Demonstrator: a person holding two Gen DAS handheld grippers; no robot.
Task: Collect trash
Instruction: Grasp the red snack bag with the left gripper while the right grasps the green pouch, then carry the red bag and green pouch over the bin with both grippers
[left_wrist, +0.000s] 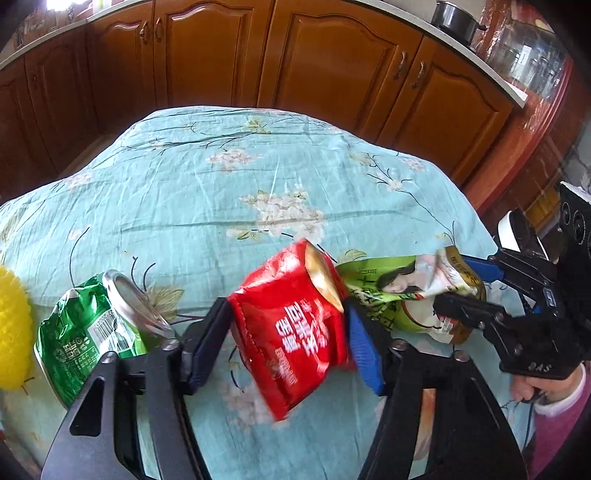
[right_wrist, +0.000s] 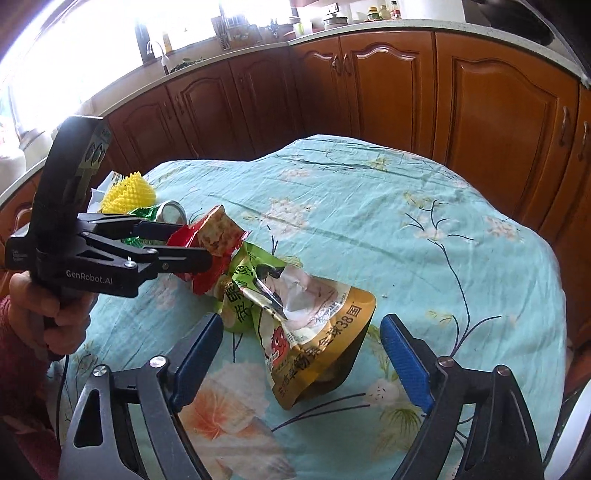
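Observation:
My left gripper (left_wrist: 288, 325) is shut on a red snack wrapper (left_wrist: 291, 328) and holds it just above the floral tablecloth; the wrapper also shows in the right wrist view (right_wrist: 210, 236). A green and gold snack pouch (right_wrist: 295, 325) lies crumpled on the cloth, right of the red wrapper. My right gripper (right_wrist: 301, 354) is open, its blue pads on either side of the pouch without touching it. It shows in the left wrist view (left_wrist: 465, 284) at the pouch (left_wrist: 399, 288). A crushed green can (left_wrist: 96, 328) lies at the left.
A yellow spiky ball (left_wrist: 13, 328) sits at the far left edge of the table (left_wrist: 221, 177), behind the can in the right wrist view (right_wrist: 127, 194). Wooden kitchen cabinets (left_wrist: 332, 62) run behind the table. A dark pot (left_wrist: 456, 16) stands on the counter.

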